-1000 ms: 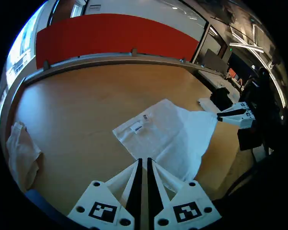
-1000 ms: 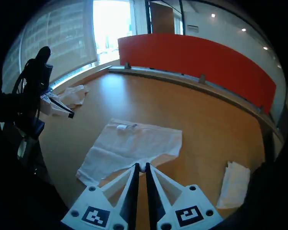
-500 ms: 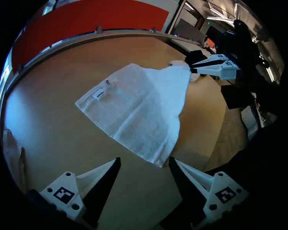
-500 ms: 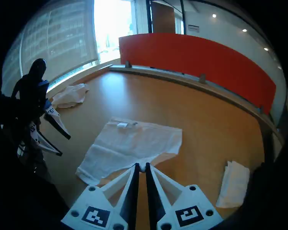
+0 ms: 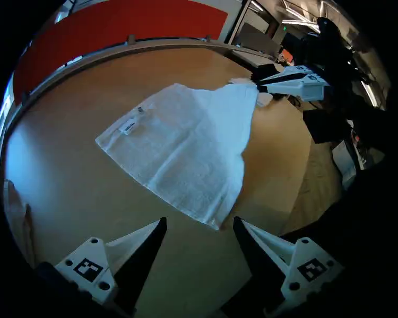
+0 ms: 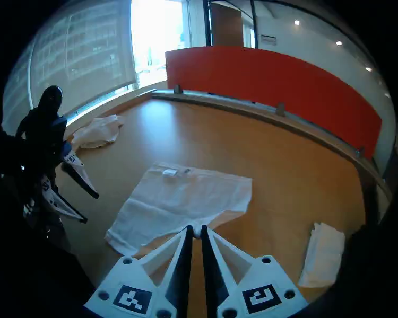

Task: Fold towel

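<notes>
A white towel (image 5: 183, 143) lies spread on the wooden table (image 5: 66, 175), one near corner just ahead of my left gripper (image 5: 199, 222). That gripper is open with nothing between its fingers and sits a little short of the corner. My right gripper (image 6: 196, 230) is shut on another corner of the towel (image 6: 183, 201), held slightly off the table. From the left gripper view the right gripper (image 5: 261, 88) shows pinching that raised corner at the far side. In the right gripper view the left gripper (image 6: 90, 208) stands open at the left, clear of the cloth.
A crumpled cloth (image 6: 95, 132) lies at the table's far left and a folded white towel (image 6: 321, 254) at the right front. A red panel (image 6: 273, 79) runs behind the table's back edge. A person's dark sleeve (image 6: 40, 132) is at the left.
My left gripper has opened and let go of its towel corner, which now rests on the table. It drew back a little. The right gripper stays shut on its corner.
</notes>
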`<act>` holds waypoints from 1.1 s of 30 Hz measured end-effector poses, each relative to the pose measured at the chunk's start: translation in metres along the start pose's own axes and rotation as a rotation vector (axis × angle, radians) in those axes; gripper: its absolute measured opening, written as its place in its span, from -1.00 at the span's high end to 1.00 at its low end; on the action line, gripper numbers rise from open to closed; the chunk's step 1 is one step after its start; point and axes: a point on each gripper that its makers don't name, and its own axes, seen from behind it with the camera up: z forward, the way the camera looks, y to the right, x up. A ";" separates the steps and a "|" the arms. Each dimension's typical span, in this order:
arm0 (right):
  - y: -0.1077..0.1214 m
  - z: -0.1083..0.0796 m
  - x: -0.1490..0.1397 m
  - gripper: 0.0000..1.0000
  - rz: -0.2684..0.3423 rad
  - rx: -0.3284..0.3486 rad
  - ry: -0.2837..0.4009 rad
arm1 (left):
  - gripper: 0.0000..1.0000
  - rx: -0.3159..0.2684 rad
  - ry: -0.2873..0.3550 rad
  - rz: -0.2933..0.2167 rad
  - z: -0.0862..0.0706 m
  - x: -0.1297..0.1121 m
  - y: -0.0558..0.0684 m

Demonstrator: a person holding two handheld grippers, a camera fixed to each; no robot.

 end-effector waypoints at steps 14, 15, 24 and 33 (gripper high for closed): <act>-0.001 0.001 -0.007 0.76 0.005 -0.002 -0.003 | -0.85 -0.047 -0.060 0.078 0.043 -0.029 0.036; -0.001 0.001 -0.007 0.76 0.005 -0.003 -0.002 | -0.86 -0.047 -0.064 0.081 0.045 -0.030 0.037; -0.001 0.001 -0.006 0.76 0.005 -0.001 0.005 | -0.84 -0.022 -0.075 0.074 0.060 -0.037 0.039; 0.000 -0.001 -0.006 0.76 0.004 -0.001 0.009 | -0.54 0.014 -0.068 0.082 0.065 -0.037 0.035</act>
